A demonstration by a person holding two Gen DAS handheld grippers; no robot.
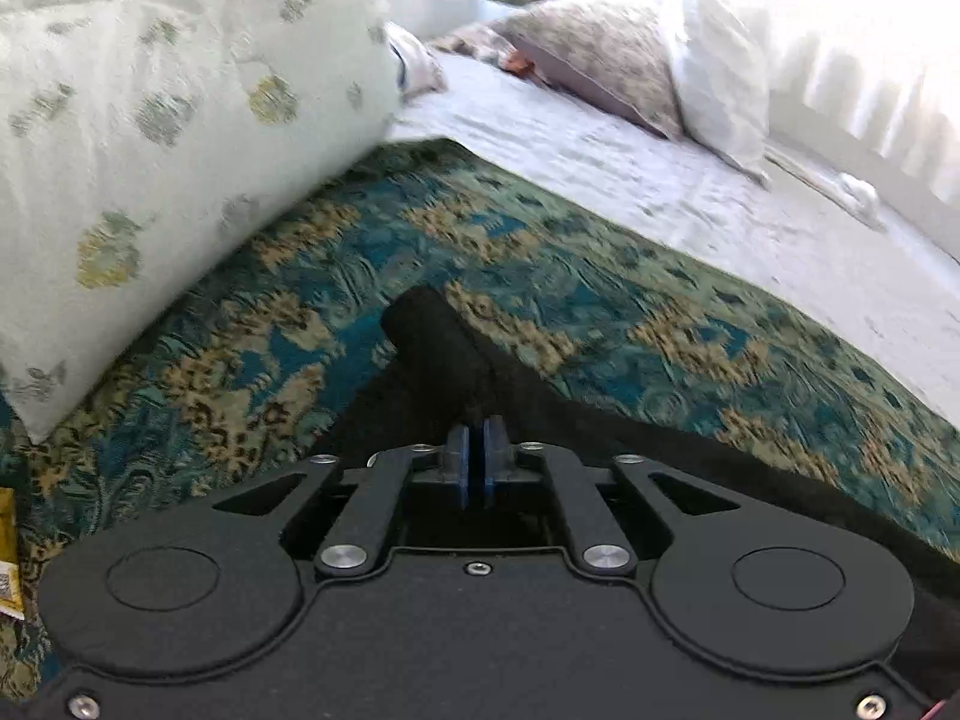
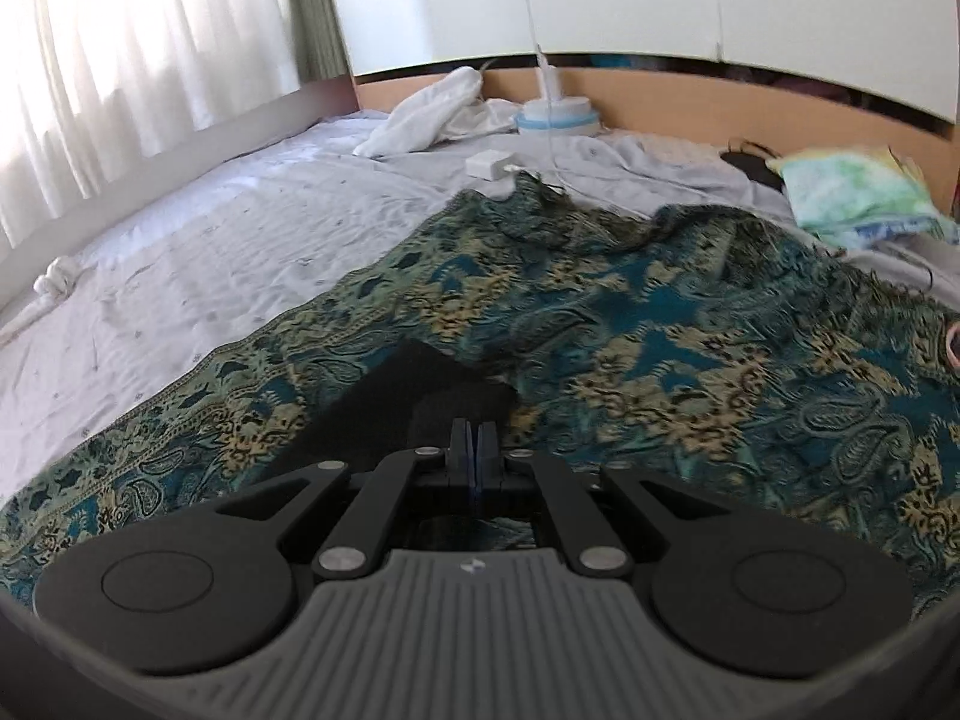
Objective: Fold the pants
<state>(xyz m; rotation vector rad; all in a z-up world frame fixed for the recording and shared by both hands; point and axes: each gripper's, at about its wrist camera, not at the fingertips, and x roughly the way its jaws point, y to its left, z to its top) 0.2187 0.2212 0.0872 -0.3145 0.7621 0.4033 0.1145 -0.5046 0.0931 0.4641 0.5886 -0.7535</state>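
The black pants point(image 1: 438, 354) lie on a teal and gold patterned blanket point(image 1: 570, 276) on the bed. In the left wrist view my left gripper point(image 1: 478, 438) is shut on a bunched fold of the black pants, which sticks up ahead of the blue pads. In the right wrist view my right gripper point(image 2: 474, 435) is shut on another edge of the black pants point(image 2: 420, 384), which spread flat just ahead and to the left. The rest of the pants is hidden under the grippers.
A large floral pillow point(image 1: 150, 138) lies to the left, more pillows point(image 1: 600, 60) at the far end. The pale sheet point(image 2: 210, 240) holds a white cloth point(image 2: 426, 114), a charger point(image 2: 489, 165), a round device point(image 2: 555, 114) and folded cloths point(image 2: 852, 192) by the headboard.
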